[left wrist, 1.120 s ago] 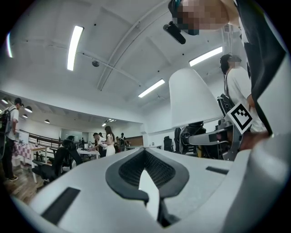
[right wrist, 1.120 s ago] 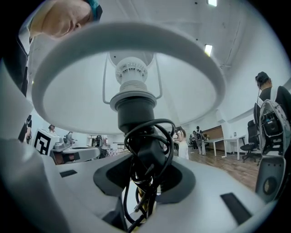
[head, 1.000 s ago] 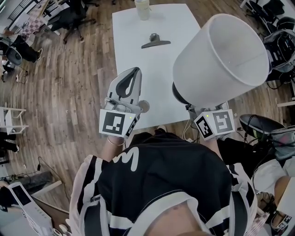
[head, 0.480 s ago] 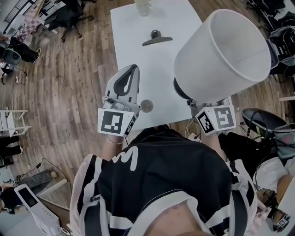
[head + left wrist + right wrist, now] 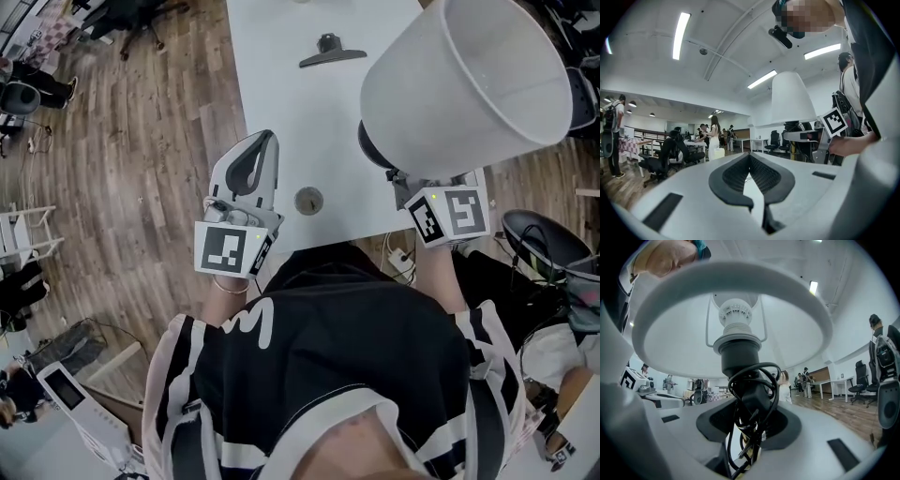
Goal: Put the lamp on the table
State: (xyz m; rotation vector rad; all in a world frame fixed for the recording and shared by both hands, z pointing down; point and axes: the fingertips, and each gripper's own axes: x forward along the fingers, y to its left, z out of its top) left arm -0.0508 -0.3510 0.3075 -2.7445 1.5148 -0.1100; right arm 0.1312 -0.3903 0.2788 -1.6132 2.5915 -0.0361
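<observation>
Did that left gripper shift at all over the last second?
Yes. The left gripper has slid left, off the round disc on the white table that it overlapped before.

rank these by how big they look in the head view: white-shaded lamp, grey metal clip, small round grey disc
1. white-shaded lamp, by far, though it is held nearer the camera, which inflates it
2. grey metal clip
3. small round grey disc
</observation>
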